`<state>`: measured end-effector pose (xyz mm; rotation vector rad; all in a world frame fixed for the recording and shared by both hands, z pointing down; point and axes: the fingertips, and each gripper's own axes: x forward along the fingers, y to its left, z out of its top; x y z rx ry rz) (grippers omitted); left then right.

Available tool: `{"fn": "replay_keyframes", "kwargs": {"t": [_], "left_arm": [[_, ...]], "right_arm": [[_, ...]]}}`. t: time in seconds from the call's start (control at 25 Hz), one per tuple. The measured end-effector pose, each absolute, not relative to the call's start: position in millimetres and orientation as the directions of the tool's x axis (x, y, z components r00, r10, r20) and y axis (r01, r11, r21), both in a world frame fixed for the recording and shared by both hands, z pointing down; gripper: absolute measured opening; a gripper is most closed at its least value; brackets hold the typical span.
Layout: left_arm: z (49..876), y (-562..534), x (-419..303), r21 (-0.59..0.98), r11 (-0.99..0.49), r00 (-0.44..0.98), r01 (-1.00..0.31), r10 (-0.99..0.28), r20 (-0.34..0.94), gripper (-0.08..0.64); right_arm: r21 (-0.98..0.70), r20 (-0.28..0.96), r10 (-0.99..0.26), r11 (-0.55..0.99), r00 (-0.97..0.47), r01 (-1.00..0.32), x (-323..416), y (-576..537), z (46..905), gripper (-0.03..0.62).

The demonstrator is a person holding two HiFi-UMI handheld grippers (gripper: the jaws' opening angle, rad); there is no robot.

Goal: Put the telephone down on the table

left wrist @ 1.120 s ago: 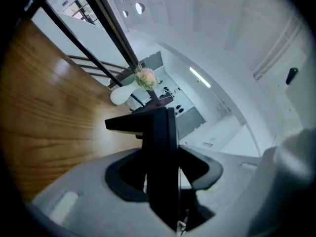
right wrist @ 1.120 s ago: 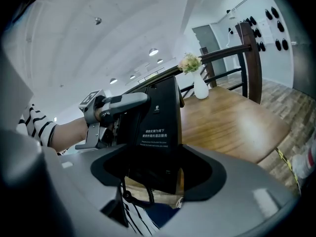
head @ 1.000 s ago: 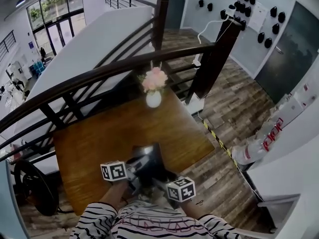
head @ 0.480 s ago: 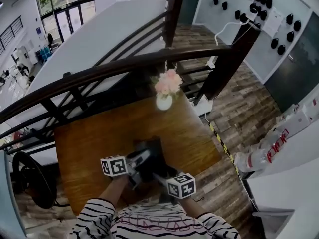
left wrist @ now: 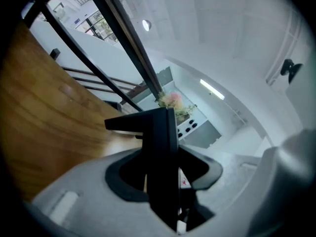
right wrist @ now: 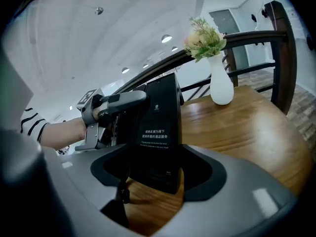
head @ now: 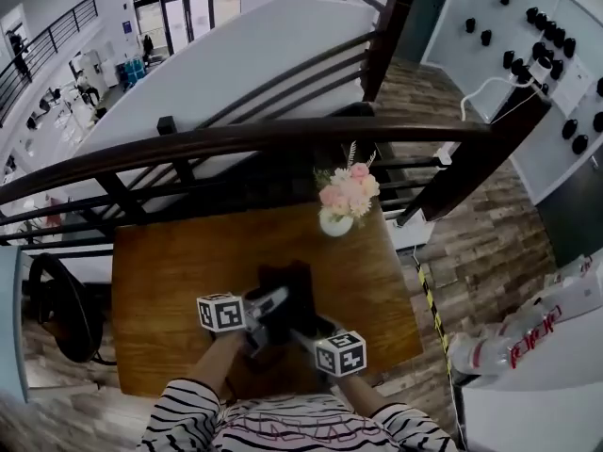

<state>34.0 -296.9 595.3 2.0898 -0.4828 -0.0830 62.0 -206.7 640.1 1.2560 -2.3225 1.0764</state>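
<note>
The black telephone (head: 287, 295) stands upright low over the near half of the brown wooden table (head: 170, 271); whether its base touches the wood I cannot tell. My left gripper (head: 267, 307) is shut on its left side and my right gripper (head: 303, 332) on its near right side. In the left gripper view the telephone (left wrist: 160, 147) fills the space between the jaws of the left gripper (left wrist: 163, 179). The right gripper view shows the telephone (right wrist: 158, 132), its printed label facing me, held in the right gripper (right wrist: 157, 177), with the left gripper (right wrist: 111, 110) clamped on its far side.
A white vase of pink flowers (head: 337, 217) stands at the table's far edge, just beyond the telephone. A dark wooden railing (head: 236, 139) runs behind the table. A black chair (head: 57, 309) sits at the left, and wood plank floor (head: 462, 243) lies at the right.
Both grippers have carried the telephone forward and a little lower over the table, nearer the vase. Both grips are unchanged.
</note>
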Motion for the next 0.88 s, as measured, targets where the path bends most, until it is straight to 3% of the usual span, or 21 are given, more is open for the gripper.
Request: {"fn": "replay_keyframes", "kwargs": {"t": [0.32, 0.88], "left_arm": [[623.4, -359.7, 73.6, 0.822, -0.461, 0.898, -0.333, -0.42, 0.129, 0.187], [665.5, -455.0, 77.0, 0.806, -0.457, 0.876, -0.375, -0.461, 0.146, 0.186]], "right_arm": [[-0.488, 0.587, -0.527, 0.375, -0.615, -0.788, 105.0, -272.8, 671.7, 0.31], [-0.486, 0.604, -0.482, 0.41, -0.635, -0.772, 114.6, -370.3, 710.7, 0.31]]}}
